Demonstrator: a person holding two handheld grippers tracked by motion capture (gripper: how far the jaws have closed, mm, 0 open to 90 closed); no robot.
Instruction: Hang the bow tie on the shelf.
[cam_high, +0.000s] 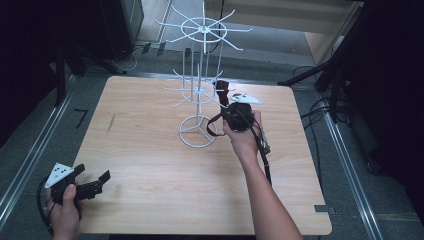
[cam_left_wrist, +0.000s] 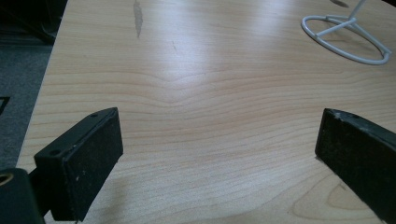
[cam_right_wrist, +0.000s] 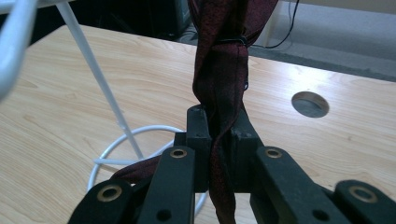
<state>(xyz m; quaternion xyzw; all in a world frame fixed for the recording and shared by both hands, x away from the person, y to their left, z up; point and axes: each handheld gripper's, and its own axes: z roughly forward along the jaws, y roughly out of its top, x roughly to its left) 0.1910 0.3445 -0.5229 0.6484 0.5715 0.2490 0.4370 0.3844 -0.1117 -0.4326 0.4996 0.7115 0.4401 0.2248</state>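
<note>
Bare table (cam_high: 150, 165) left and front, white wire rack (cam_high: 199, 90) blocking rear centre, prongs spreading outward

A light wooden table (cam_high: 150, 165) carries a white wire display stand with a ring base (cam_high: 198, 131) near its far middle. The stand's upright pole rises from the ring, with two tiers of spoked arms, the upper tier above and behind the lower. Just right of the stand, the right gripper (cam_high: 223, 95) is held above the table, its jaws pressed together on a dark red fabric strap (cam_right_wrist: 219, 70); the strap runs up from the jaws and also hangs down in front of the ring base. A round hole in the tabletop (cam_right_wrist: 310, 103) lies behind the strap. The left gripper (cam_high: 92, 175) sits at the table's near left edge, jaws wide apart over bare wood, well apart from the stand.
</note>
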